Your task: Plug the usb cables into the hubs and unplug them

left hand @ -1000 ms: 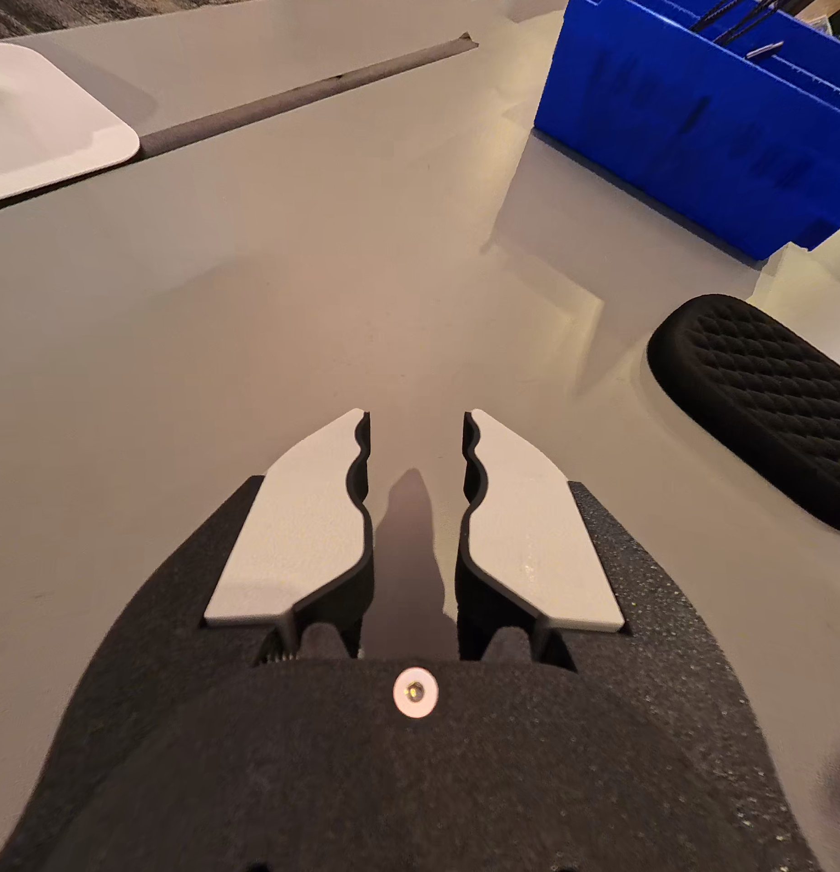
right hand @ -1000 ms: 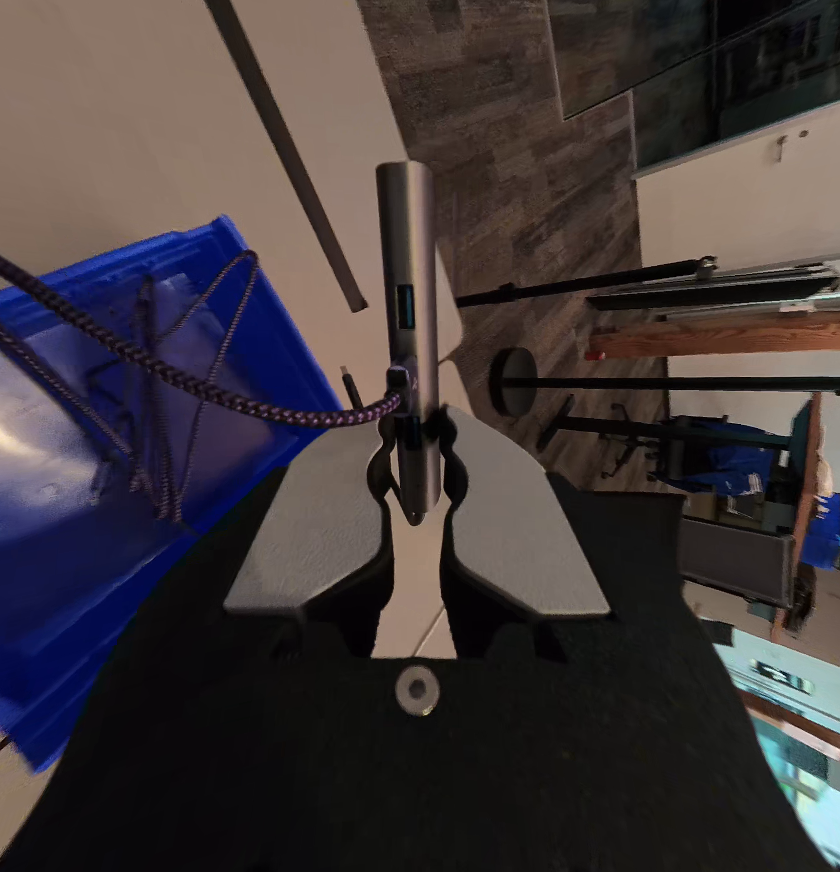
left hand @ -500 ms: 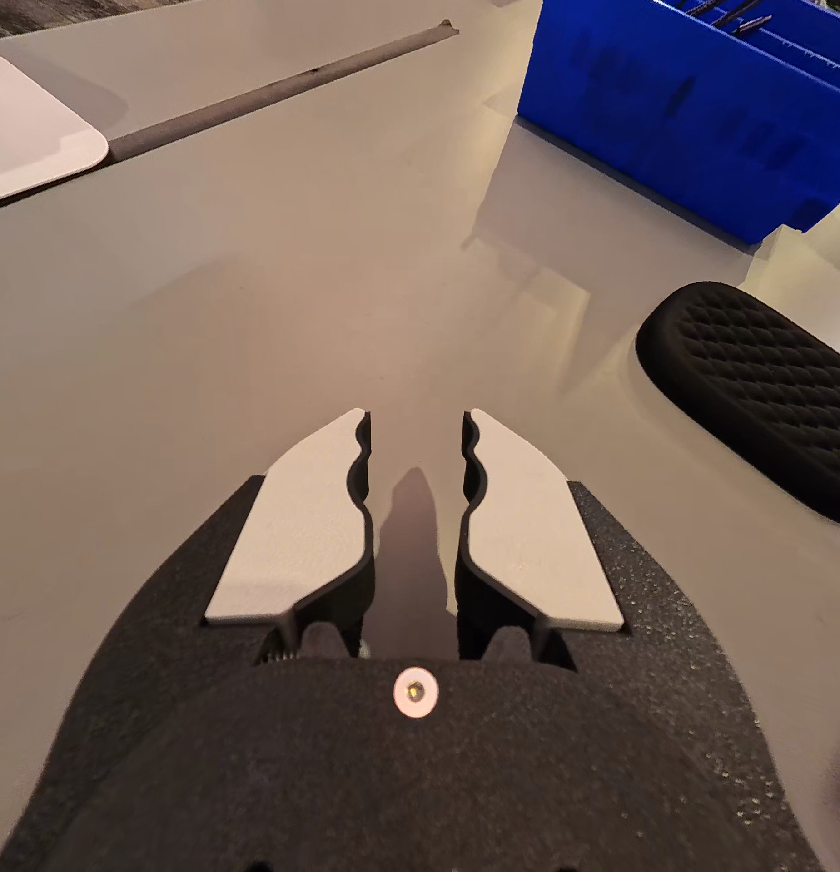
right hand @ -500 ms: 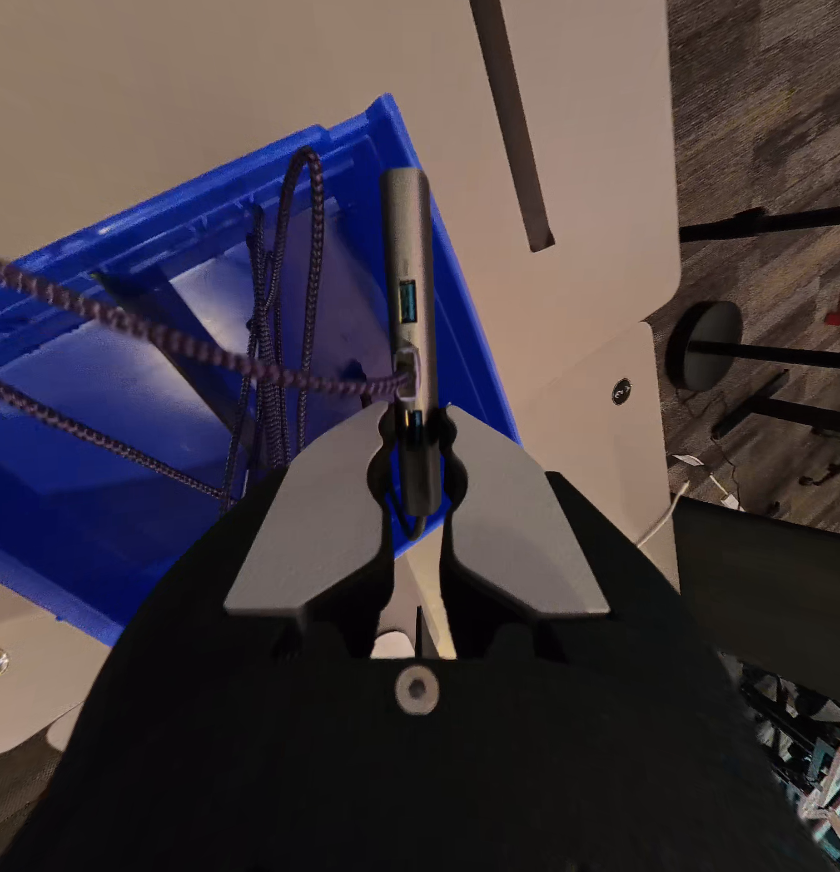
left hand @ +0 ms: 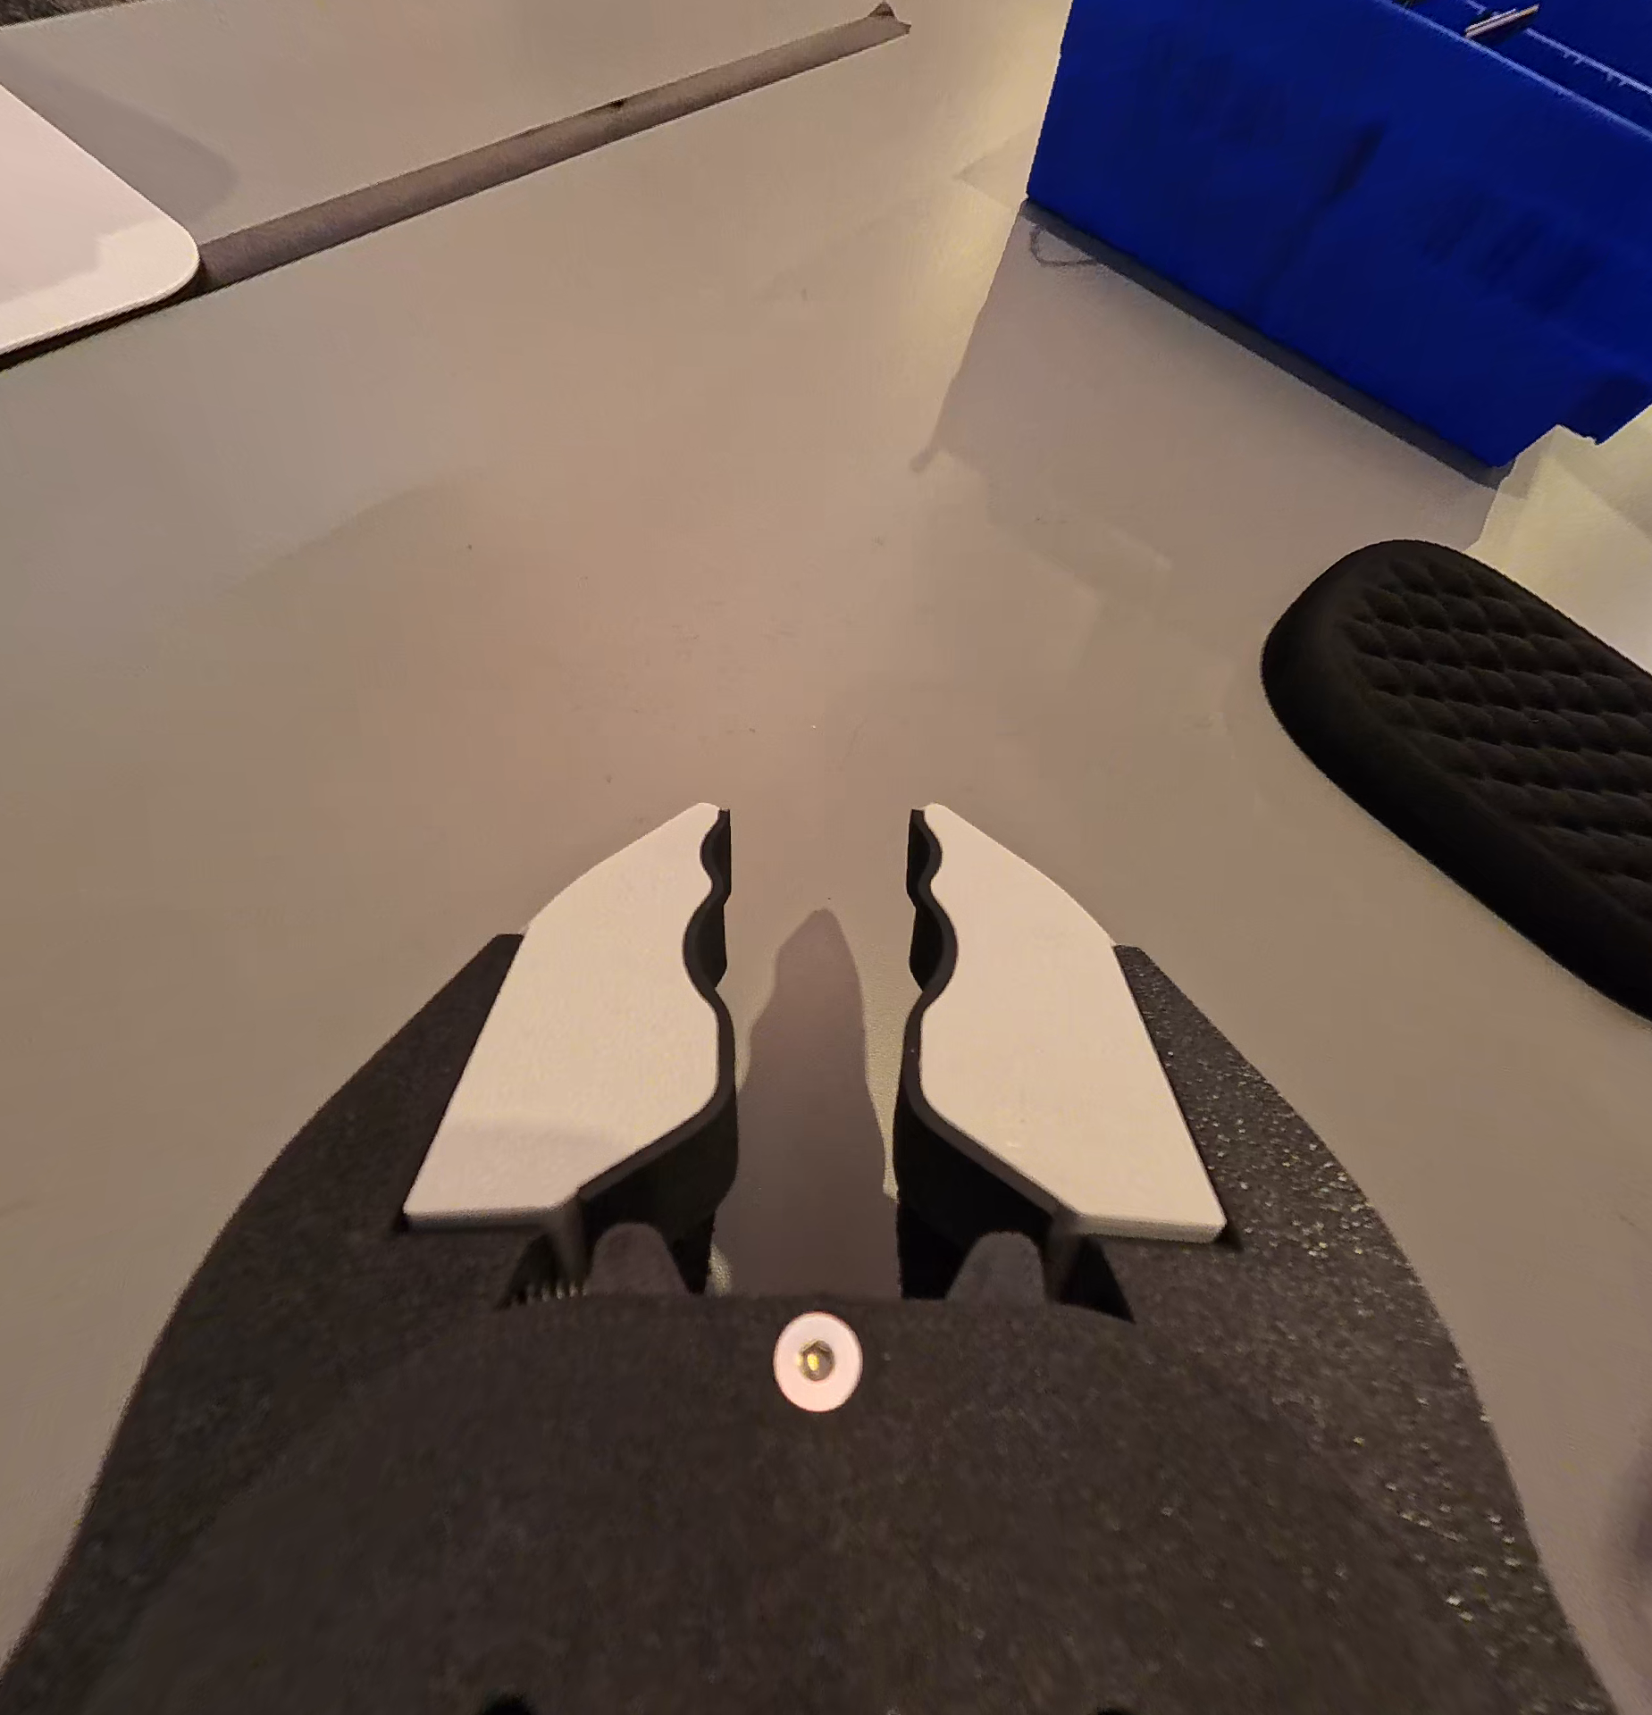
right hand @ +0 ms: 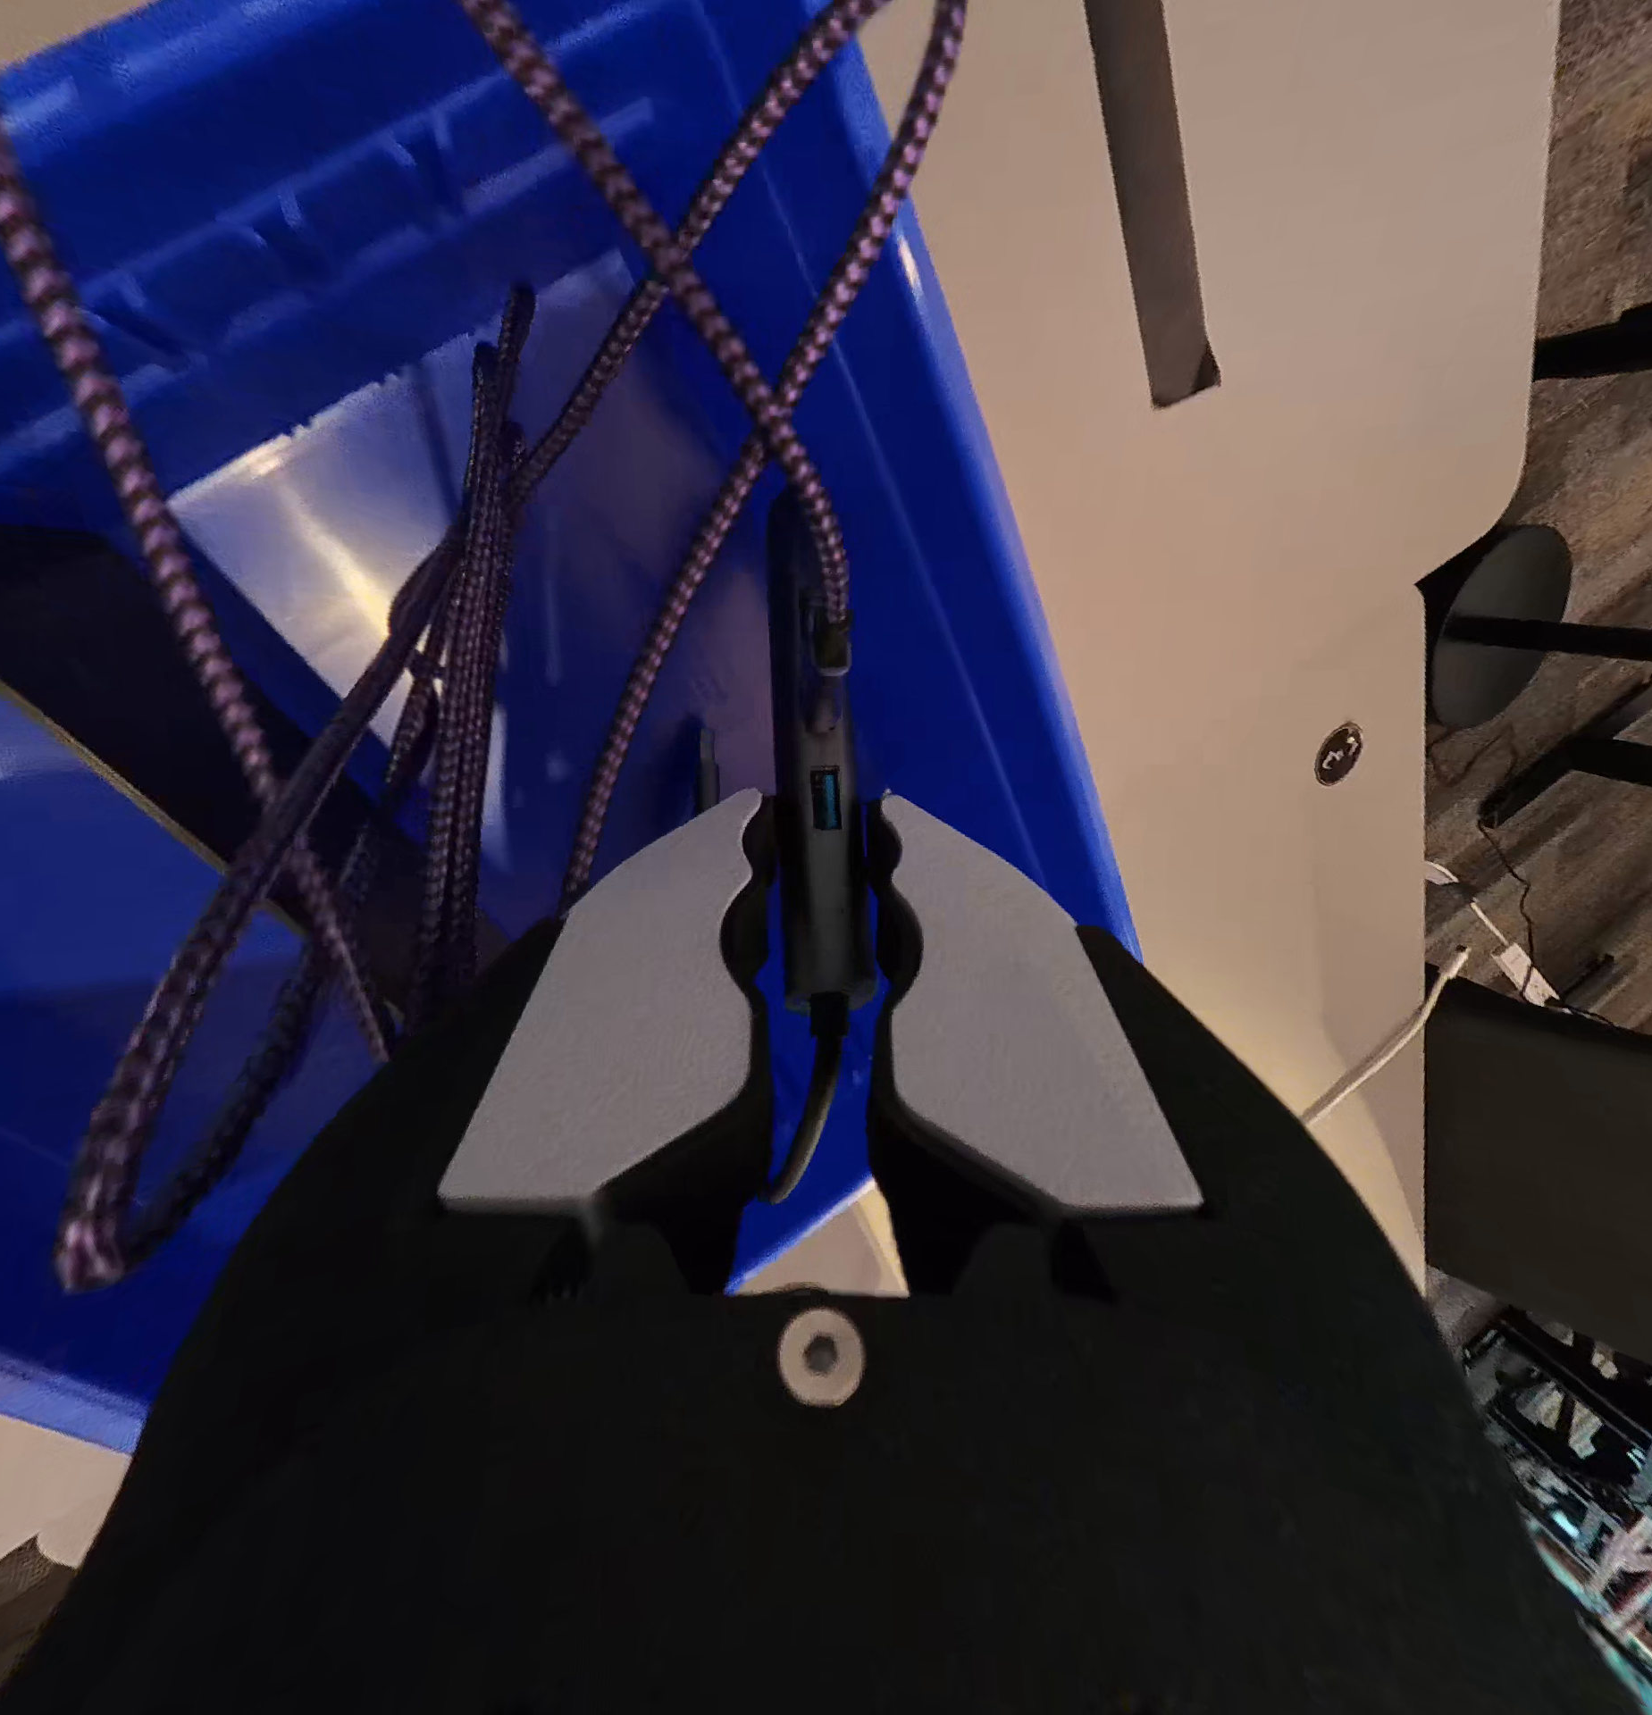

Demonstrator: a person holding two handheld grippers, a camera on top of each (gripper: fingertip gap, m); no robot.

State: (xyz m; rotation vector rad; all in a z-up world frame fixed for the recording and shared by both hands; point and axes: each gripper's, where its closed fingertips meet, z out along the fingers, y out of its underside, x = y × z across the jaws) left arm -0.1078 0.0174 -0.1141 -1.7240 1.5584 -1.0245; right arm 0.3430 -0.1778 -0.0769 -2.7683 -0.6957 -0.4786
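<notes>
My right gripper (right hand: 820, 807) is shut on a slim grey USB hub (right hand: 811, 742) and holds it above the blue bin (right hand: 246, 232), pointing down into it. A purple braided cable (right hand: 729, 501) is plugged into the hub's side and loops over the bin. More purple cable (right hand: 469, 575) lies inside the bin. The hub's own short dark lead (right hand: 817, 1104) hangs between my fingers. My left gripper (left hand: 820, 817) is open and empty, low over the grey table (left hand: 432, 603), left of the same blue bin (left hand: 1360, 213).
A black textured wrist rest (left hand: 1499, 770) lies right of the left gripper. A white flat base (left hand: 51, 241) and a dark table slot (left hand: 525, 158) are at the far left. The right wrist view shows the table edge and the floor with black stands (right hand: 1499, 622). Spacing between my two grippers at the tips: around 50 centimeters.
My right gripper has swung from pointing out over the floor to pointing down into the bin, carrying the hub and cable. My left gripper has drifted slightly and stays open.
</notes>
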